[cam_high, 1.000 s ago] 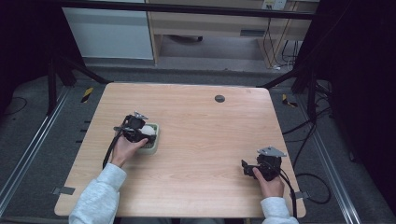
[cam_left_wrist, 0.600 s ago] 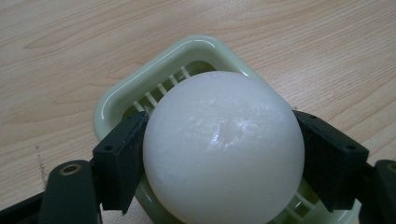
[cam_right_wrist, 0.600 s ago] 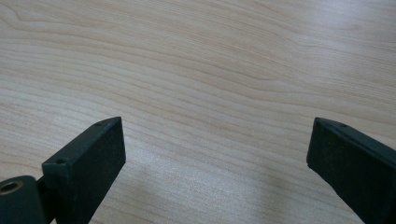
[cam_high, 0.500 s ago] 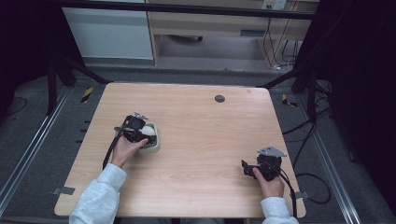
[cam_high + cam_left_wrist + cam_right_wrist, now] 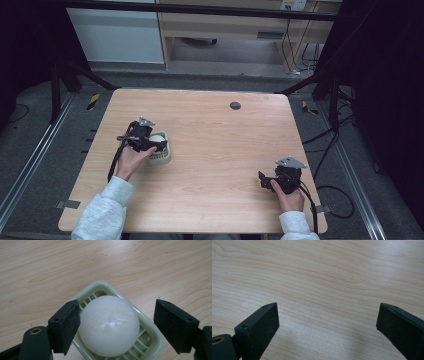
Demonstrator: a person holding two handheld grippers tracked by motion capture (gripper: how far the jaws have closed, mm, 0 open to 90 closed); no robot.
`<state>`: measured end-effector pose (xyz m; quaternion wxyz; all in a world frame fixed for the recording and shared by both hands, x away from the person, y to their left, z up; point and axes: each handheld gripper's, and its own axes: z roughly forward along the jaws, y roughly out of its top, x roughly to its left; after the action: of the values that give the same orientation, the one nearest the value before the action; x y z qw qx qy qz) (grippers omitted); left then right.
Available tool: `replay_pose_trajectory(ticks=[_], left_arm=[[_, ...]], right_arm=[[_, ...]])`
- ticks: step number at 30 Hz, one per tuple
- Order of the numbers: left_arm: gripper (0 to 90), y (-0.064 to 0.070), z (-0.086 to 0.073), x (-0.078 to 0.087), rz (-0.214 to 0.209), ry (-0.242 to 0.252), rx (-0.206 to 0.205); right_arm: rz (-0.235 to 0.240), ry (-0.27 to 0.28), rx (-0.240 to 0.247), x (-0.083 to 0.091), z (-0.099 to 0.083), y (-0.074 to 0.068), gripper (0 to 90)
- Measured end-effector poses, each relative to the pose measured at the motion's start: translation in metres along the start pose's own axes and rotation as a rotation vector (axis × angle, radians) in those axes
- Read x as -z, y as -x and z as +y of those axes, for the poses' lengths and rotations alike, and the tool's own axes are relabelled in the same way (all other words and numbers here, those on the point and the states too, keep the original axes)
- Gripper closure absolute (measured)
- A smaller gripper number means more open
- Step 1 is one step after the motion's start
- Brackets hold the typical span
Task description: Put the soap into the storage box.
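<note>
Table (image 5: pixel 215 150): rectangular top of pale wood-grain laminate with rounded corners, smooth and matt; a small dark round disc (image 5: pixel 235 105) sits near its far edge.

Right gripper (image 5: pixel 265 181): black two-jaw tool held low over the near right corner of the table, well apart from the tray. Jaws spread wide, with bare wood between the flat, square-cut pads (image 5: pixel 265 317).

Left gripper (image 5: pixel 159 145): same build, held at the left of the table. Jaws wide, set on either side of the ball; the left pad (image 5: pixel 67 322) is touching or just beside it, the right one stands apart.

Tray (image 5: pixel 150 337): pale green plastic, roughly square with rounded corners, raised rim and slatted floor, lying flat on the table.

Ball (image 5: pixel 109 325): white, smooth, faintly glossy and translucent, sitting inside the tray and rising above its rim.
</note>
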<state>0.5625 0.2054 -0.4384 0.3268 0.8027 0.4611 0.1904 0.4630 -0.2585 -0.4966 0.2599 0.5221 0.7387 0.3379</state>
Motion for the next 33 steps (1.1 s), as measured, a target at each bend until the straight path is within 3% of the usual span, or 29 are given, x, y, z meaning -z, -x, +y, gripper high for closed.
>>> replay_pose_trajectory(ticks=[7,12,17,29,33], left_arm=[[22.1,0.011,-0.004,0.017,0.005,0.067,-0.006],[19.2,0.015,-0.024,0.035,0.035,0.146,0.009],[19.2,0.012,-0.042,0.042,0.046,0.161,0.008],[22.4,-0.001,-0.089,0.060,0.037,0.222,0.089],[28.2,-0.007,-0.104,0.062,0.066,0.195,0.106]], right_arm=[[0.001,0.006,-0.002,0.001,0.000,0.001,4.8],[0.003,0.006,-0.007,0.002,0.000,0.001,4.7],[-0.001,0.006,-0.012,0.001,0.000,0.001,4.7],[0.002,0.014,-0.036,0.004,-0.003,0.004,4.7],[0.002,0.013,-0.045,0.005,-0.003,0.005,4.7]])
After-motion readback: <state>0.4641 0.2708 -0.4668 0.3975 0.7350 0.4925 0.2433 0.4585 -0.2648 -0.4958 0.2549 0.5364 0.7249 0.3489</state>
